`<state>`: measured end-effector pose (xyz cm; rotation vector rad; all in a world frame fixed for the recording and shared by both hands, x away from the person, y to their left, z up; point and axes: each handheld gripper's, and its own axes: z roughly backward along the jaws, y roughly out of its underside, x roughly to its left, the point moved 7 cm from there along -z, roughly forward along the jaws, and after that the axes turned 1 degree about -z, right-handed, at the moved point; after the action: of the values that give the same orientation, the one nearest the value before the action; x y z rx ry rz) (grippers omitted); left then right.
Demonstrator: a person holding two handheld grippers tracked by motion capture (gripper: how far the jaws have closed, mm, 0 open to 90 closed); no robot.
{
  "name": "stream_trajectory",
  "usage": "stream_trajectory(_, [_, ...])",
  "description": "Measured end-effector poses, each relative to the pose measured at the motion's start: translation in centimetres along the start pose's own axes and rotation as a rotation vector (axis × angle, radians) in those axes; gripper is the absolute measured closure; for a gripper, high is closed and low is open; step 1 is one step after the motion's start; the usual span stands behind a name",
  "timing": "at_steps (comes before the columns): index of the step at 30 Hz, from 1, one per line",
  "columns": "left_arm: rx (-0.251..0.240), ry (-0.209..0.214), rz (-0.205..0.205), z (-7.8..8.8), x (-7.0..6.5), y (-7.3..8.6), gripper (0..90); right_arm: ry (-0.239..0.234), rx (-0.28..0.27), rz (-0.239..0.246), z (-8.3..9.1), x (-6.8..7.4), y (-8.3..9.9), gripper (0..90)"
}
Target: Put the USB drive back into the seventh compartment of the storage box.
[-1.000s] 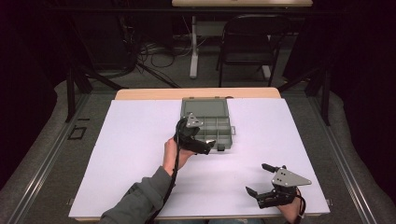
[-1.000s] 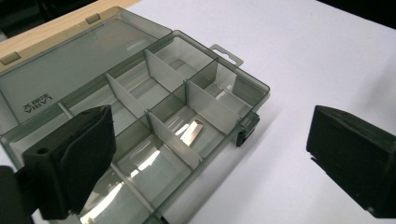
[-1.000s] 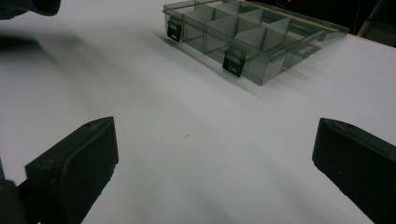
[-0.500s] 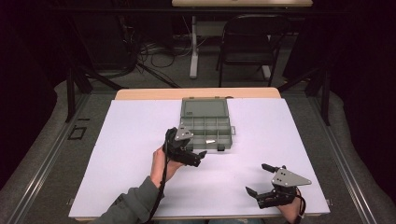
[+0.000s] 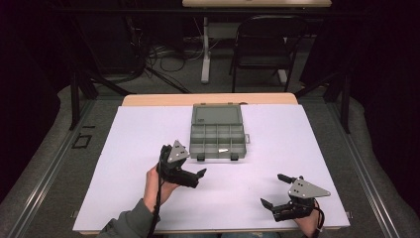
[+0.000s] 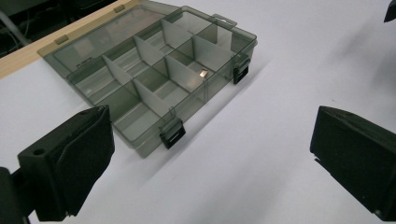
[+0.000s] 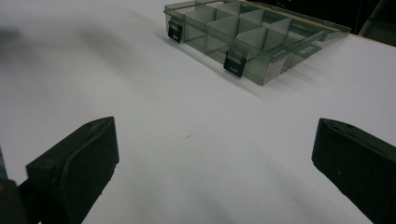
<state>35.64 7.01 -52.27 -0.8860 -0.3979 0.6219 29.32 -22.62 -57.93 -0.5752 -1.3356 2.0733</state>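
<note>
Smoky plastic organizer box [image 5: 218,133] lies open; we hold left gripper [image 5: 194,174] and right gripper [image 5: 275,194] empty, jaws spread.

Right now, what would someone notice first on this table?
The open grey compartment box at the far middle of the white table, with a small shiny piece in one near-row cell. Nearer the person, the left gripper and right gripper sit with jaws apart, holding nothing.

L gripper [image 5: 194,173] back from box [image 5: 218,133]
</note>
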Motion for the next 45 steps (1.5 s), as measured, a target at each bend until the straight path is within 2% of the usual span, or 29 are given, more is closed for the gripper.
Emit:
stream_trajectory(14, [-0.019, -0.04, 0.016, 3.1, 0.6, 3.3, 0.0, 0.0, 0.001, 0.0, 0.0, 0.0, 0.0, 0.2])
stream_trajectory(18, [-0.029, -0.067, 0.025, 3.9, 0.9, 4.1, 0.0, 0.0, 0.001, 0.001, 0.0, 0.0, 0.0, 0.1])
stream_trajectory(29, [-0.053, -0.102, 0.059, 5.2, 1.4, 6.8, 0.0, -0.002, 0.002, -0.002, 0.0, 0.1, 0.0, 0.1])
stream_trajectory(41, [-0.092, -0.098, 0.072, 6.0, 1.6, 10.2, 0.0, -0.003, 0.001, -0.003, 0.0, 0.1, 0.0, 0.1])
stream_trajectory(45, [-0.125, -0.091, 0.08, 6.2, 1.5, 11.3, 0.0, -0.003, 0.004, -0.002, 0.0, 0.1, 0.0, 0.1])
